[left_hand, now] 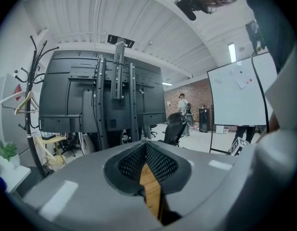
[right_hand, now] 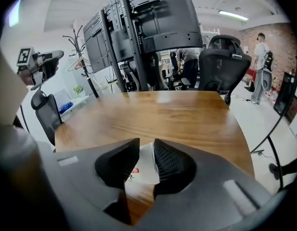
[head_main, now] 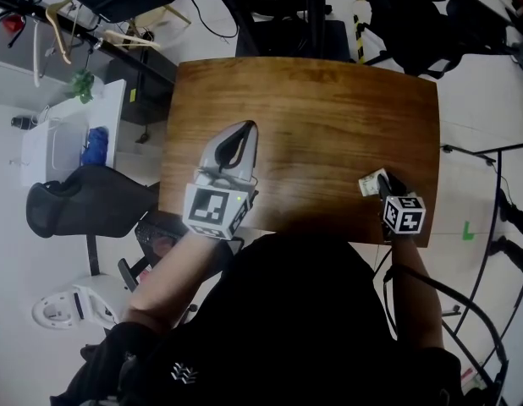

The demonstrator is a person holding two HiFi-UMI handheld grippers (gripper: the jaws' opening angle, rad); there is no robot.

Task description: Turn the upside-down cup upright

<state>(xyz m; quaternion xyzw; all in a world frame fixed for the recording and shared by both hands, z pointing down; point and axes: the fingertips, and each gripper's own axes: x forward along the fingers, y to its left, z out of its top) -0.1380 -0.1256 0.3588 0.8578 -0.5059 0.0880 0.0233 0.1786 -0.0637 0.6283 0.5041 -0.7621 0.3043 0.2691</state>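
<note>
Head view — the cup (head_main: 372, 183) sits at the table's (head_main: 329, 117) near right edge, at the right gripper (head_main: 384, 184). Left gripper view: the left gripper (left_hand: 146, 148) is closed on nothing, parked above the table. Right gripper view — jaws clasp the cup, likely for turning it.

Wooden table (head_main: 312, 117); black office chair (head_main: 84, 197) beside; coat rack (left_hand: 30, 105).

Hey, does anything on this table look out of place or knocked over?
Only the paper cup, between the right tongs near the table's edge by the person: it seems tipped rather than standing square. Nothing looks spilled.
</note>
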